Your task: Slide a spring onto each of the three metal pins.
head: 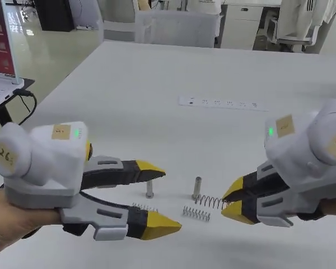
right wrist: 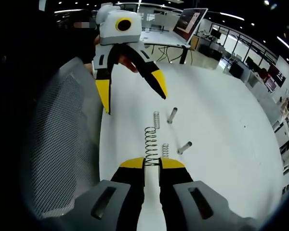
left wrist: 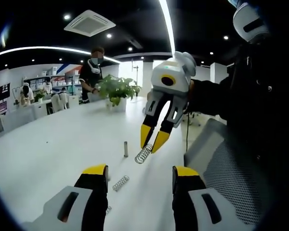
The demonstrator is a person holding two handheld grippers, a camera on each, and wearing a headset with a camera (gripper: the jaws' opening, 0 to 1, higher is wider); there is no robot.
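Two tools over the desk (head: 157, 84): right tool (head: 227, 203) was clamped on the end of a spring (head: 210, 200) beside an upright pin (head: 197, 188); left tool (head: 171, 200) stood wide apart, empty.

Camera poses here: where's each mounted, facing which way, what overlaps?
Head view: on the headset, looking forward and down at the table; left gripper, right gripper and a hand show.
Left gripper view: on the left gripper, facing the right gripper; own open jaws at bottom, dark sleeve at right.
Right gripper view: on the right gripper, facing the left one; own jaws shut on a spring.
Shared: all three see that spring.
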